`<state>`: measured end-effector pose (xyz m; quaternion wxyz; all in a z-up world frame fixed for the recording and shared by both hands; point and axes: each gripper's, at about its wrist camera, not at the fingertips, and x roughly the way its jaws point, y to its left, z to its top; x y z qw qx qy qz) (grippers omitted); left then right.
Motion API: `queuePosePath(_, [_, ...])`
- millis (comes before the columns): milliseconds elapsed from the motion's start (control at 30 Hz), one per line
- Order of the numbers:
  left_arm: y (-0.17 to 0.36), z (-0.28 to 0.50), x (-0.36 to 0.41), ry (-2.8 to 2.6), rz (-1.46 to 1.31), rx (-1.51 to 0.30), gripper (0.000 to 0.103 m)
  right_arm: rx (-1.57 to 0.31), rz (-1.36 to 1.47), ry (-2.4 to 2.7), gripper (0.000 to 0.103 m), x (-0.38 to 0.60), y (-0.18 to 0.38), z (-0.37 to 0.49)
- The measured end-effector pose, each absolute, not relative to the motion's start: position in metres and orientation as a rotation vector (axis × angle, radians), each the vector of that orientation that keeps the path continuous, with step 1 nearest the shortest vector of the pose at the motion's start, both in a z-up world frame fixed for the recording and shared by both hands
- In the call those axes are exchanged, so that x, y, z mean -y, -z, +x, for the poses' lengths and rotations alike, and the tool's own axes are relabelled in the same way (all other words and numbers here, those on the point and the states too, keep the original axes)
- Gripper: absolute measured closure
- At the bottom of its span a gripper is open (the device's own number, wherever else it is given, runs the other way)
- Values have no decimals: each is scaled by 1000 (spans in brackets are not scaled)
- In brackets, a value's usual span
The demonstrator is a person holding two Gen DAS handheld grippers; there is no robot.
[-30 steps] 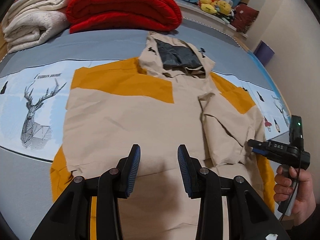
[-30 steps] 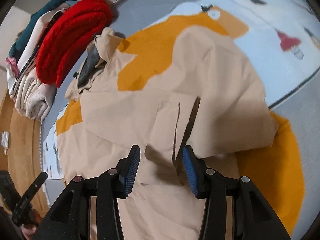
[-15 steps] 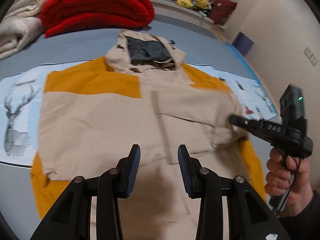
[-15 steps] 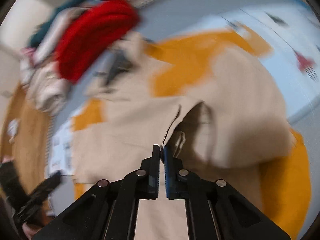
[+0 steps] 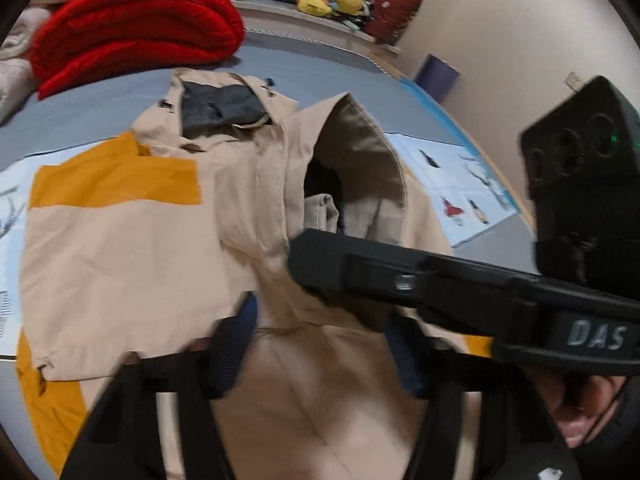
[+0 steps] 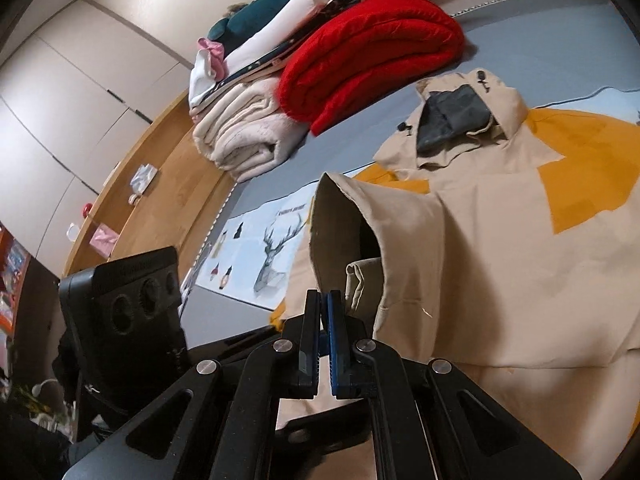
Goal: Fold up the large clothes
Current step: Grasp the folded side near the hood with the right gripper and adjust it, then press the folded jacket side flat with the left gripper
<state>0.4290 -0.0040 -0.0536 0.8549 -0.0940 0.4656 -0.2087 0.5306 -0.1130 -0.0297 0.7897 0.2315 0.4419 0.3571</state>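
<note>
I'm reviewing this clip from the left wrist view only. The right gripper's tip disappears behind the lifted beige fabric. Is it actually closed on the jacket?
Observer: Yes. The right wrist view shows the right gripper shut on the cuff edge of the beige and orange hooded jacket, with the sleeve opening raised above it.
Operator: What sits past the folded red blanket? My view cuts that off.
Observer: A folded cream blanket lies against the folded red blanket, with white and teal garments piled on top.
Operator: And beyond that edge of the bed?
Observer: A wooden ledge runs alongside, with a small pink box on it.
</note>
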Motion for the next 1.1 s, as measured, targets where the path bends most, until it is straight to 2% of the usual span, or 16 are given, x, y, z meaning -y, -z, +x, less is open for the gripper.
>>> queuePosePath(33, [55,431,-1,425,-208,-984,84,-947,502,-764,96,117,30,530])
queuePosePath(133, [54,434,-22,333,-249,-979,87,-894,517,-747,92,126,21,527])
queuePosePath(200, [53,435,-38,270,-283,-977,87,-854,527,-723,86,135,15,528])
queuePosePath(267, [52,436,-58,210,-346,-975,86,-814,526,-663,74,144,10,528])
queuePosePath(333, [52,437,-79,175,-422,-983,76,-832,492,-547,73,153,15,533])
queuePosePath(400, [54,438,-95,175,-486,-990,59,-903,451,-438,73,156,29,540])
queuePosePath(467, [57,439,-111,149,-532,-1000,58,-967,448,-356,73,162,45,547])
queuePosePath(533, [63,440,-124,99,-550,-1023,64,-1017,478,-292,73,171,58,552])
queuePosePath(567, [68,441,-131,62,-545,-1045,91,-1029,486,-267,73,176,62,553])
queuePosePath(600, [72,442,-139,26,-549,-1063,97,-1032,496,-244,73,181,64,554])
queuePosePath(833, [93,430,-196,-205,-701,-1082,98,-1070,573,19,73,230,85,558])
queuePosePath(867, [99,430,-201,-207,-727,-1104,95,-1092,601,69,73,240,94,558])
queuePosePath(900, [107,432,-204,-204,-746,-1147,87,-1123,625,114,73,250,104,558])
queuePosePath(967, [112,430,-211,-220,-772,-1167,81,-1198,646,199,73,264,122,555])
queuePosePath(1067, [118,425,-221,-249,-809,-1165,81,-1264,703,299,73,284,144,549])
queuePosePath(1100, [121,425,-226,-261,-814,-1170,83,-1273,722,304,73,289,148,548])
